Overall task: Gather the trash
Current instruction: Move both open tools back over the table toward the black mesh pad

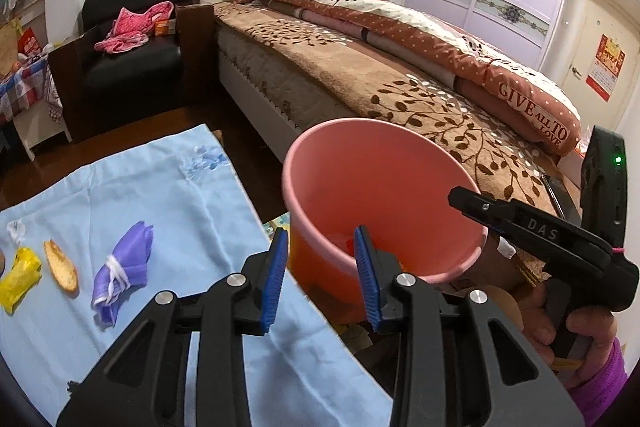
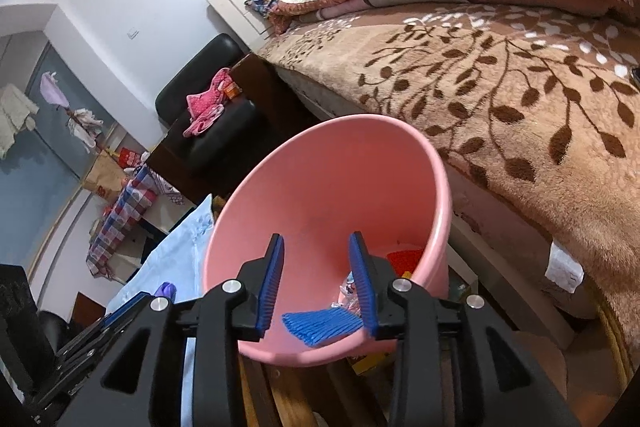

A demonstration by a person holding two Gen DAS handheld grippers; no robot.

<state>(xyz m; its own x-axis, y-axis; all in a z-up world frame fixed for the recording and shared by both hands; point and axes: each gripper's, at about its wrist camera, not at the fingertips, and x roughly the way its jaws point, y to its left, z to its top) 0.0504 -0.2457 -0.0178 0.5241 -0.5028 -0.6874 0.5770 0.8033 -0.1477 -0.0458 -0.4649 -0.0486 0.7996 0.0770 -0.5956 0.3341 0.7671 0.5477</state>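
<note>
The left gripper (image 1: pixel 320 267) stands released with nothing between its blue ribbed pads, and the right gripper (image 2: pixel 316 277) is likewise parted and empty, poised over the round pink plastic bucket (image 2: pixel 320 187), where a few scraps already lie at the bottom.

What remains sits to the left of the left gripper on the pale blue cloth (image 1: pixel 120 195): a crumpled purple fabric bundle tied with white string (image 1: pixel 120 271), a toasted bread slice (image 1: pixel 61 266) and a yellow crinkled wrapper (image 1: pixel 20 277).

The bundle looks soft and light — pinch it across the middle, near the string. The bread is probably stiff and crumbly — take it gently across its narrow width. The wrapper will likely crush and slip.
</note>
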